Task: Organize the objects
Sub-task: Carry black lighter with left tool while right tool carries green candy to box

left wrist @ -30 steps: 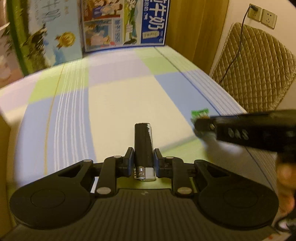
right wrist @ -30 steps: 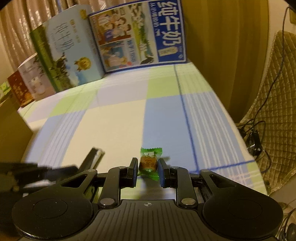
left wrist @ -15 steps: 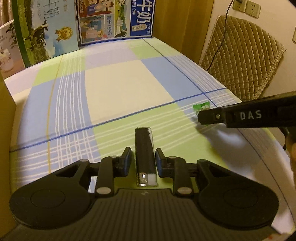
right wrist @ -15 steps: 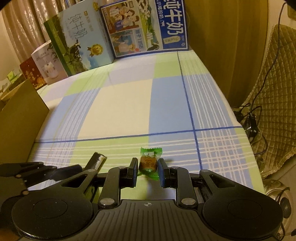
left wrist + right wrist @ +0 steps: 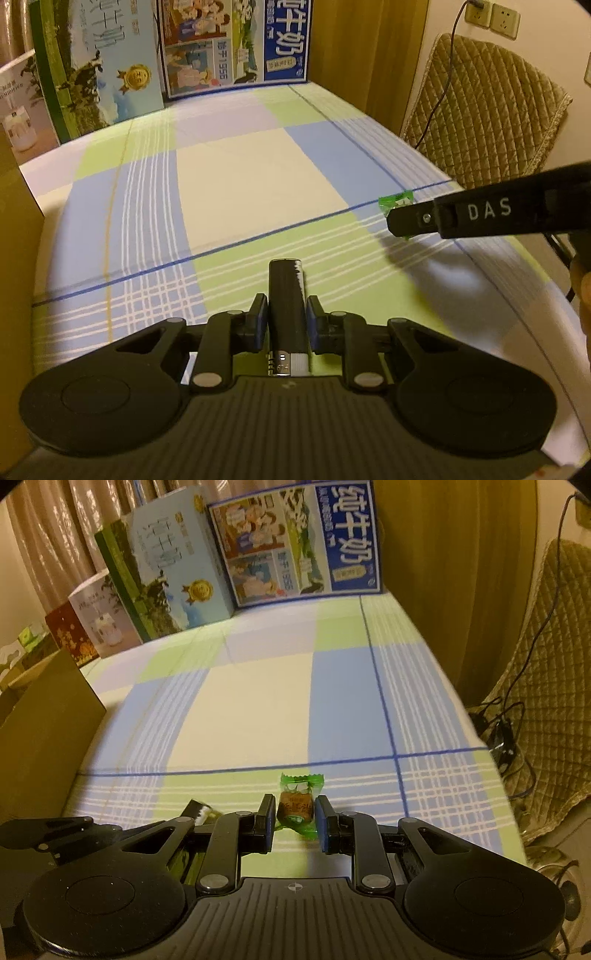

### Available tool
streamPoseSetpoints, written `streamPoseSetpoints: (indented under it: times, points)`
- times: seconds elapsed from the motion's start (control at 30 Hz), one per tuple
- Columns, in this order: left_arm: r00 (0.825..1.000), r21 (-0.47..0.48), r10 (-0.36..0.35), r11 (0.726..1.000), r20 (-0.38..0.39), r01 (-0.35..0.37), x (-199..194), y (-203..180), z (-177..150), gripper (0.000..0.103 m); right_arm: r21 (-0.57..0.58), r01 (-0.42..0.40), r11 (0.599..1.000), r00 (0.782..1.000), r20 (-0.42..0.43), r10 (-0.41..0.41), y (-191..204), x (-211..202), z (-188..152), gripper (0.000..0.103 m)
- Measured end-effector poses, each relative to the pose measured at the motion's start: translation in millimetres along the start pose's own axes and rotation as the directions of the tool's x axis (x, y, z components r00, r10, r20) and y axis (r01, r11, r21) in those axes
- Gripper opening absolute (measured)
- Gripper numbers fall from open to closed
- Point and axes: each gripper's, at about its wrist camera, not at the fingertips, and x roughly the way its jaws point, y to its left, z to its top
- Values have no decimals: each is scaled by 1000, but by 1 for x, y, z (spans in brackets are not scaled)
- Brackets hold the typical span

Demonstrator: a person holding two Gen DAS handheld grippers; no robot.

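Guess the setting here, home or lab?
Likely a home room: a checked tablecloth covers the table, milk cartons stand along its far edge, and a quilted chair cover sits below wall sockets.

Item one, in my left gripper [image 5: 286, 317]: a black lighter [image 5: 287, 306], slim and glossy, with a silver metal head and a white button at the end nearest my palm. It lies lengthwise between the two pads, clamped at mid-body, base pointing forward and raised above the checked tablecloth [image 5: 236, 184].

Item two, in my right gripper [image 5: 294, 821]: a small wrapped candy [image 5: 295, 805], green crinkled wrapper with a brown printed label on its middle. The pads pinch it by the sides; one frilled wrapper end stands up ahead of the fingertips, the other hangs below. It sits just above the cloth's green square.
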Motion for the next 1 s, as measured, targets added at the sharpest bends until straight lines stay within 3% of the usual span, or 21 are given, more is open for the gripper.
streamPoseSetpoints:
  times: [0.37, 0.7, 1.0]
  points:
    - [998, -50, -12, 999, 64, 15, -65, -8, -12, 17, 27, -13, 1000, 998, 66, 11, 23, -62, -23, 20]
    - [997, -123, 25, 992, 71, -17, -139, 1, -46, 17, -21, -44, 999, 996, 72, 45, 61, -110, -82, 20]
    - [993, -131, 53, 991, 109, -38, -205, 7, -73, 17, -22, -82, 996, 992, 94, 84, 96, -141, -107, 20]
